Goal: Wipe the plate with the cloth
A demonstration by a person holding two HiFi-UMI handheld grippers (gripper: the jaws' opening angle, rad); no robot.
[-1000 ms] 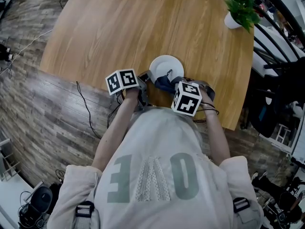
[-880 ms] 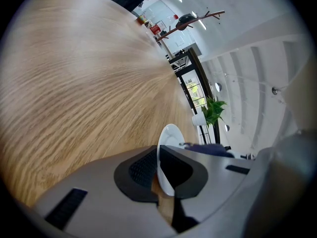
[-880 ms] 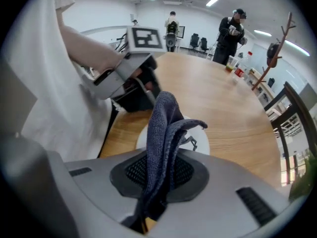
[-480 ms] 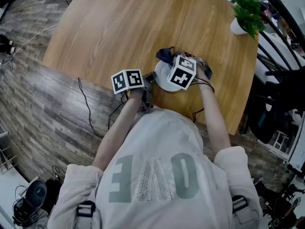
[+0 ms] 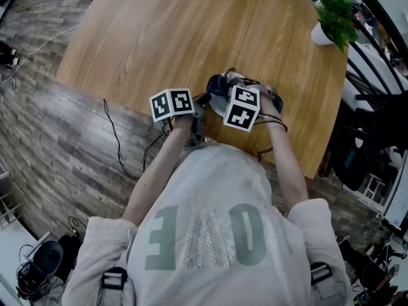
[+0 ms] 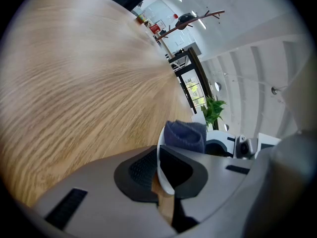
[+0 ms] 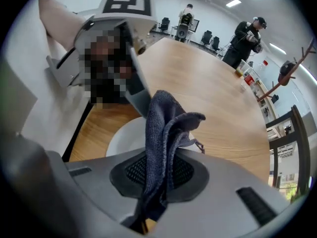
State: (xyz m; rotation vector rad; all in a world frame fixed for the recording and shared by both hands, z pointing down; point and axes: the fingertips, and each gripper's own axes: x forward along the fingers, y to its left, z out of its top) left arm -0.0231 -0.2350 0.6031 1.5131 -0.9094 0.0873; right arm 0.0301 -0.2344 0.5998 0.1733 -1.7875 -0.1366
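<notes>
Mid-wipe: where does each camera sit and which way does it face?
Head view: on the head, facing steeply down at the table; torso and arms show.
Left gripper view: on the left tongs, facing across the table; clamped on the plate rim.
Right gripper view: on the right tongs, facing down at the plate; pinching the cloth.
Shared: plate and cloth.

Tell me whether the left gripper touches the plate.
Touching. The left gripper has the plate rim pinched between its jaws, seen plainly in the left gripper view.
</notes>
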